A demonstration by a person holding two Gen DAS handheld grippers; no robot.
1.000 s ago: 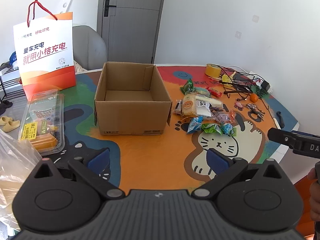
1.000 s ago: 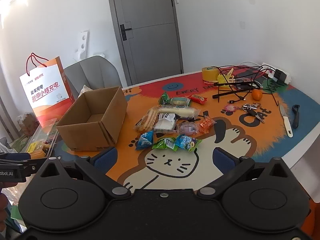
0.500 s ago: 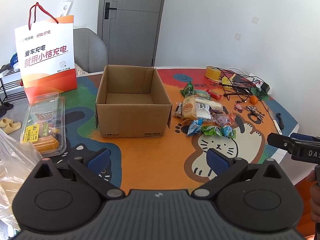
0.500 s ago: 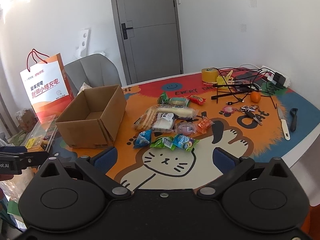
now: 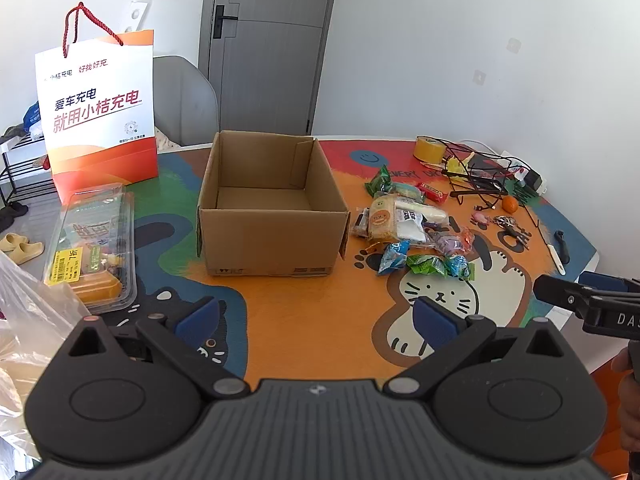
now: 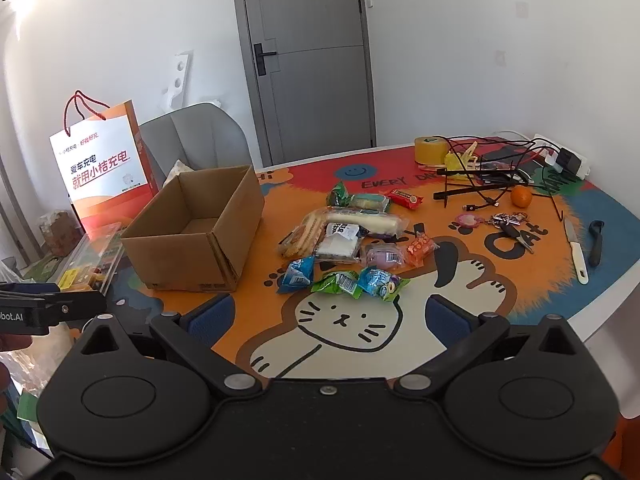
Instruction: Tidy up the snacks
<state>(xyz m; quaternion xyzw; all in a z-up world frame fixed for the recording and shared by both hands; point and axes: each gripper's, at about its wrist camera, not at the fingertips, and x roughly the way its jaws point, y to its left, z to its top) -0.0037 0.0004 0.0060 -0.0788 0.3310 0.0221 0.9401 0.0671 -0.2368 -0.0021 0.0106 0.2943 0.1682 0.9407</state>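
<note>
An empty brown cardboard box (image 5: 272, 204) (image 6: 200, 228) stands open on the colourful cat-print table. Just right of it lies a pile of wrapped snacks (image 5: 408, 224) (image 6: 348, 240): bread packs, a white roll, blue and green sachets, a red bar. My left gripper (image 5: 316, 316) hovers open over the table's near edge, in front of the box, holding nothing. Open as well, my right gripper (image 6: 328, 316) hangs above the cat drawing, nearer than the snacks, its jaws holding nothing. Each gripper's body shows at the edge of the other's view.
A clear plastic food tray (image 5: 92, 248) and an orange-white paper bag (image 5: 100, 116) sit left of the box. Cables, tape roll (image 6: 430, 150), a tangerine (image 6: 521, 196), keys, a knife (image 6: 576, 250) and a peeler crowd the table's right side. A grey chair stands behind.
Both grippers have drawn back and risen a little, so the box and snacks look slightly farther. Nothing on the table has moved.
</note>
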